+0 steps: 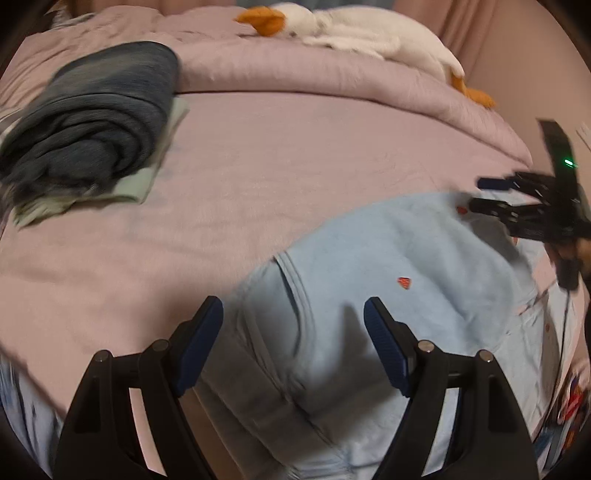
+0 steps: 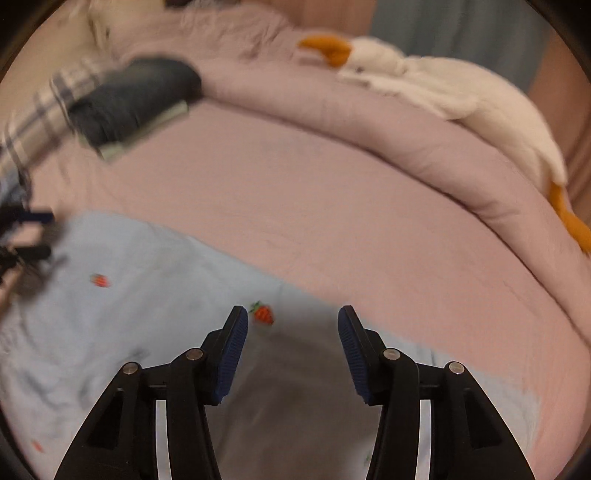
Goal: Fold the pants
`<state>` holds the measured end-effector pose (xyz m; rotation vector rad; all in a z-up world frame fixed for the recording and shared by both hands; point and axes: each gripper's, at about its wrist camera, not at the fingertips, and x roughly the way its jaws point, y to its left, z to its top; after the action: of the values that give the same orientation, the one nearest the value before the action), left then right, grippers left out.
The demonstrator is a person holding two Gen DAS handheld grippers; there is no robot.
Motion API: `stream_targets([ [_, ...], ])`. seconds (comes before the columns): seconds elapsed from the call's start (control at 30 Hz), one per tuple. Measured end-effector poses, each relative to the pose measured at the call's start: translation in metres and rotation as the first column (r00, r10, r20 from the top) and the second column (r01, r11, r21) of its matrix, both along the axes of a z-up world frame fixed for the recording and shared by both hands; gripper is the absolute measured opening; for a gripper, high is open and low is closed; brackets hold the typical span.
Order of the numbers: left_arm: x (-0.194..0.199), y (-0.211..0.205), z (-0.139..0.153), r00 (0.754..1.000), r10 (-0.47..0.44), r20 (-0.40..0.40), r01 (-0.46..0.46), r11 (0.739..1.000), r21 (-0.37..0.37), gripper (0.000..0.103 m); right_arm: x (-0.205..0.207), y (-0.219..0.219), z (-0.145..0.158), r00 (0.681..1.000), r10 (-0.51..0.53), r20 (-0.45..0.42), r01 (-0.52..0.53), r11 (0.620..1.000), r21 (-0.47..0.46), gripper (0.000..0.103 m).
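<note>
Light blue pants [image 1: 388, 258] with small red strawberry prints lie on the pink bed sheet [image 1: 258, 166]; they also show in the right wrist view [image 2: 147, 280]. My left gripper [image 1: 293, 317] is open, just above the pants near a seam. My right gripper [image 2: 293, 325] is open over the pants' edge beside a strawberry print [image 2: 263, 314]. The right gripper also shows at the right of the left wrist view [image 1: 480, 195], open. The left gripper shows blurred at the left edge of the right wrist view [image 2: 37, 234].
A folded dark blue garment [image 1: 92, 122] lies on a pale green one [image 1: 147, 177] at the far left. A white goose plush [image 1: 369, 33] lies on the rolled pink duvet [image 1: 332, 77] at the back. A plaid cloth [image 2: 37, 110] shows at the left.
</note>
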<state>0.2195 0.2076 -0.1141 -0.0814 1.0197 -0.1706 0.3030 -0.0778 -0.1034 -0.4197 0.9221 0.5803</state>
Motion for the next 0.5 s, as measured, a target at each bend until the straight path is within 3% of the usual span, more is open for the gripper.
stream_targets([
  [0.07,0.014,0.002,-0.007,0.997,-0.063,-0.043,0.063,0.998,-0.011,0.078,0.01,0.013,-0.016,0.997,0.073,-0.018,-0.074,0.995,-0.069,0.052],
  [0.13,0.027,0.004,-0.017,0.988,-0.124,-0.094,0.121,0.992,-0.033,0.078,0.016,0.019,-0.028,0.992,0.114,-0.055,-0.12,0.986,-0.113,0.059],
  [0.23,0.033,0.005,-0.024,0.97,-0.198,-0.144,0.187,0.979,-0.084,0.078,0.026,0.018,-0.034,0.986,0.136,-0.095,-0.144,0.986,-0.079,0.064],
  [0.27,0.031,0.005,-0.022,0.967,-0.207,-0.151,0.197,0.977,-0.08,0.076,0.03,0.015,-0.037,0.984,0.126,-0.126,-0.135,0.989,-0.063,0.064],
  [0.3,0.032,0.004,-0.021,0.964,-0.212,-0.163,0.203,0.977,-0.069,0.063,0.032,0.011,-0.038,0.979,0.109,-0.17,-0.117,0.992,-0.038,0.062],
  [0.33,0.03,0.004,-0.019,0.96,-0.222,-0.172,0.214,0.975,-0.062,0.054,0.031,0.009,-0.037,0.976,0.108,-0.187,-0.115,0.993,-0.028,0.058],
  [0.37,0.028,0.004,-0.018,0.958,-0.224,-0.178,0.216,0.974,-0.061,0.036,0.027,0.009,-0.035,0.973,0.127,-0.194,-0.135,0.991,-0.026,0.044],
  [0.4,0.028,0.005,-0.016,0.957,-0.223,-0.185,0.213,0.974,-0.071,0.026,0.02,0.01,-0.033,0.969,0.153,-0.192,-0.162,0.986,-0.027,0.025],
  [0.47,0.025,0.003,-0.012,0.963,-0.208,-0.173,0.201,0.978,-0.057,0.02,0.005,0.014,-0.03,0.968,0.187,-0.165,-0.2,0.978,-0.065,0.011],
  [0.5,0.024,0.0,-0.01,0.966,-0.198,-0.166,0.195,0.98,-0.036,0.018,-0.004,0.018,-0.028,0.97,0.205,-0.131,-0.219,0.97,-0.106,0.009],
])
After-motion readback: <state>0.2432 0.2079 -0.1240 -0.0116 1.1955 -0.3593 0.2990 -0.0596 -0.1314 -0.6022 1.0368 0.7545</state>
